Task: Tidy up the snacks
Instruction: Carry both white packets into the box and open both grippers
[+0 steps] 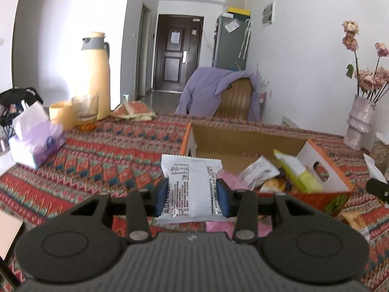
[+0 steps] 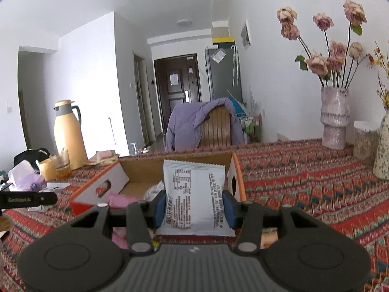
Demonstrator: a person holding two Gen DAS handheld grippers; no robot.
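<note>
My left gripper [image 1: 192, 198] is shut on a white snack packet [image 1: 190, 185] with black print, its blue pads pressing both sides. The packet stands raised just in front of an open cardboard box [image 1: 243, 141] with orange edges. Inside that box lie several snacks, among them a green-yellow packet [image 1: 299, 174] and a pink one [image 1: 231, 178]. My right gripper [image 2: 194, 206] is shut on a second white snack packet [image 2: 194, 194], held up before the same cardboard box [image 2: 175, 168]. The left gripper's tip [image 2: 31, 199] shows at the left edge of the right wrist view.
The table wears a red patterned cloth [image 1: 109, 150]. A yellow thermos [image 1: 93, 73], a cup and a glass stand at the far left by a tissue pack [image 1: 36, 141]. A vase with dried roses [image 2: 334, 121] stands far right. A chair draped in a purple garment [image 1: 214, 90] is behind the table.
</note>
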